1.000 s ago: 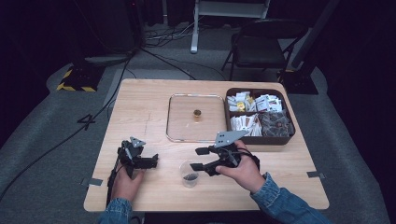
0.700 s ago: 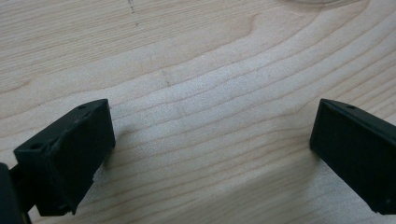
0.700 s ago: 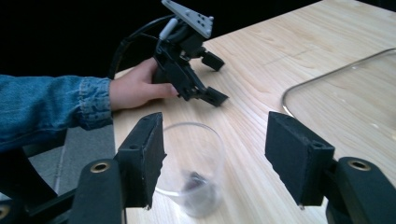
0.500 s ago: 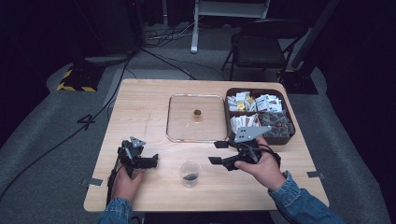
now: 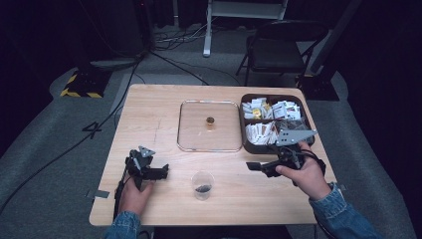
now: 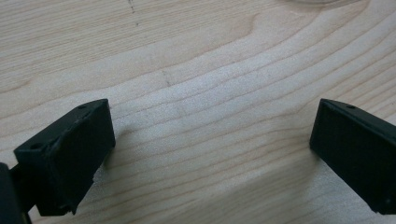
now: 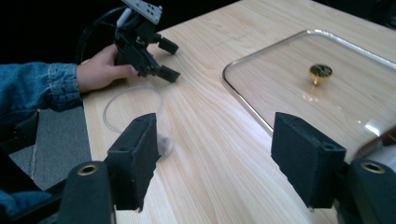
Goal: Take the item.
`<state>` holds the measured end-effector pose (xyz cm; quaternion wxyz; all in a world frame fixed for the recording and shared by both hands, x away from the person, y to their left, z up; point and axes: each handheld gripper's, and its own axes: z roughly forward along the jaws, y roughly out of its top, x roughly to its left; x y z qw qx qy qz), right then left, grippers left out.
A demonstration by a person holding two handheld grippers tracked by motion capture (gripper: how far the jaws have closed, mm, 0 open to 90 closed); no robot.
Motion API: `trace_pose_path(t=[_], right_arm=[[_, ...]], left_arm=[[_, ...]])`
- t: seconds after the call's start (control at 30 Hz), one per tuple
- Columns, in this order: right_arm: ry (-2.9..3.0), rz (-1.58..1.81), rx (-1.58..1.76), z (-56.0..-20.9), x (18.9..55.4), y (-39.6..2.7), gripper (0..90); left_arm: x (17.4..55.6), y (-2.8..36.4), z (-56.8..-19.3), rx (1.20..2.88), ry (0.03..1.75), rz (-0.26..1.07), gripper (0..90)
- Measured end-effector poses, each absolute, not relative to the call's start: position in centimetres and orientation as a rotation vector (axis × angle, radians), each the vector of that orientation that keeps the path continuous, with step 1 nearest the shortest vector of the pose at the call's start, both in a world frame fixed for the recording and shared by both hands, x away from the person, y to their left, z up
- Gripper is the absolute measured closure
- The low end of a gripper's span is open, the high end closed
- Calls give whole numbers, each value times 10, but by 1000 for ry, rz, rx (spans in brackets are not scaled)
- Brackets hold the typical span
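From the high view we see the wooden desk (image 5: 159, 114) with a clear plastic cup (image 5: 202, 184) standing near its front edge, about midway along, a dark bit lying in its bottom. The left gripper (image 5: 161, 172) rests near the front left corner, well apart from the cup. The right gripper (image 5: 255, 166) hangs toward the right edge, in front of the brown compartment tray (image 5: 245, 130) of sachets, its jaws having just been opening with nothing between them. A glass lid (image 5: 209, 144) with a gold knob (image 5: 210, 121) lies at the desk's middle.

In the left gripper view, we find its jaws spread wide over bare wood, empty.

In the right gripper view, our jaws stand apart and hold nothing; the cup (image 7: 135, 114) sits beyond the left jaw, the lid (image 7: 299, 88) to the right, and the other gripper (image 7: 163, 58) farther off, held by a hand (image 7: 100, 70).
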<state>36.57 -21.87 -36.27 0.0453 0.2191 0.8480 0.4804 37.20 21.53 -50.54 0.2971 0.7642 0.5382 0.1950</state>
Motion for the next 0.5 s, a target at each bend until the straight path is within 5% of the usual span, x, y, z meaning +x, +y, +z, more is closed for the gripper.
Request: trace_pose_path(t=[0.5], right_arm=[[2556, 1421, 778, -400, 368, -252, 287]], left_arm=[[372, 215, -505, 2033, 1430, 518, 3]])
